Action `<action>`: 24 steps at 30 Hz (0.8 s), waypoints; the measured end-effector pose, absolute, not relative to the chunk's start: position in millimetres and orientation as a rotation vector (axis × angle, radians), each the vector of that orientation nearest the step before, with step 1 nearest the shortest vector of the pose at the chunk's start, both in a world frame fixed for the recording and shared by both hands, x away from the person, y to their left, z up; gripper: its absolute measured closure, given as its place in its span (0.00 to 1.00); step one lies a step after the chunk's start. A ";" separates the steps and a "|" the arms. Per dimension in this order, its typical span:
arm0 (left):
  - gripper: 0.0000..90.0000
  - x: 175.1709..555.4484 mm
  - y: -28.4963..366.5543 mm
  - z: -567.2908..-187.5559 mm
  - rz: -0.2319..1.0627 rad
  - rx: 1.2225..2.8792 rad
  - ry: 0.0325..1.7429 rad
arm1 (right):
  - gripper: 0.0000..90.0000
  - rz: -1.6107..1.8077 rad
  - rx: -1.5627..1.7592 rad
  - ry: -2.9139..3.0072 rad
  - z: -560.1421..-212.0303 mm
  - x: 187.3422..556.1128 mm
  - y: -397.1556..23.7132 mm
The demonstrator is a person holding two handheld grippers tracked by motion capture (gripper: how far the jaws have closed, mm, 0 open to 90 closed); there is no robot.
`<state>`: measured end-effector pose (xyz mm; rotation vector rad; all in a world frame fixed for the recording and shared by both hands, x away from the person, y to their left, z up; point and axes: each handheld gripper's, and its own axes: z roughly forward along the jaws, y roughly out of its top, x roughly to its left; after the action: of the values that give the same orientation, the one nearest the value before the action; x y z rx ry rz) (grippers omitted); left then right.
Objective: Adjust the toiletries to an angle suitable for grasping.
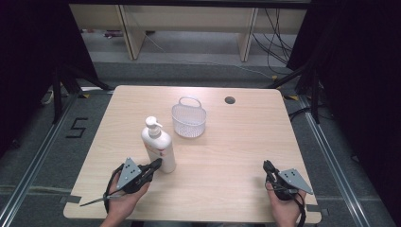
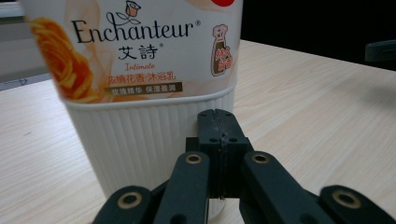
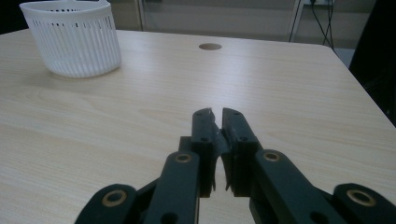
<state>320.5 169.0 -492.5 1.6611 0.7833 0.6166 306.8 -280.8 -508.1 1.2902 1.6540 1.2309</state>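
Overhead, the high view shows one wooden table (image 1: 227,156) carrying two objects: one white pump bottle of body wash (image 1: 158,145), upright at centre left, and one white slotted plastic basket (image 1: 189,119) with a loop handle, above and right of the bottle and apart from it. One round cable hole (image 1: 230,100) lies near the far edge. Two hands enter at the bottom edge, each cut off at the wrist. The left gripper (image 1: 157,163), at lower left, has its jaws together, tips at the base of the bottle; whether they touch it cannot be told. The right gripper (image 1: 268,165), at lower right, lies on bare wood well apart from both objects.

Next, the left gripper view: the two black jaws are pressed together with nothing between them, just before the ribbed lower wall of the bottle (image 2: 140,135). The bottle's top is cut off by the upper edge; its label reads "Enchanteur".

Finally, the right gripper view: the jaws stand a narrow slit apart, holding nothing. One basket (image 3: 74,39) sits upper left, its rim cut off, and one cable hole (image 3: 210,46) lies at upper centre.
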 end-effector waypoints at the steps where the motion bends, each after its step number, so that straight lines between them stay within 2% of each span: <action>1: 1.00 321.8 166.7 -492.3 0.618 1.662 0.782 | 0.93 1.221 1.277 1.651 -508.1 307.0 -281.7; 10: 1.00 326.7 158.0 -495.1 0.611 1.658 0.792 | 0.90 1.217 1.282 1.649 -509.1 307.2 -282.5; 15: 0.98 318.9 163.3 -494.1 0.608 1.632 0.799 | 0.84 1.205 1.283 1.648 -510.0 307.1 -283.4; 20: 0.85 301.0 179.3 -489.5 0.639 1.570 0.841 | 0.74 1.238 1.319 1.604 -512.8 307.1 -282.0; 21: 0.78 296.9 185.0 -487.3 0.660 1.530 0.863 | 0.69 1.209 1.270 1.594 -513.8 309.7 -285.0; 22: 0.75 296.9 185.0 -487.3 0.660 1.530 0.863 | 0.69 1.209 1.270 1.594 -513.8 309.7 -285.0; 24: 0.72 292.9 188.7 -483.6 0.688 1.496 0.884 | 0.66 1.203 1.296 1.603 -512.9 307.9 -284.5</action>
<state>292.9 188.7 -483.6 1.4958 0.8838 0.6883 307.9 -284.5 -512.9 1.2960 1.6027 1.2031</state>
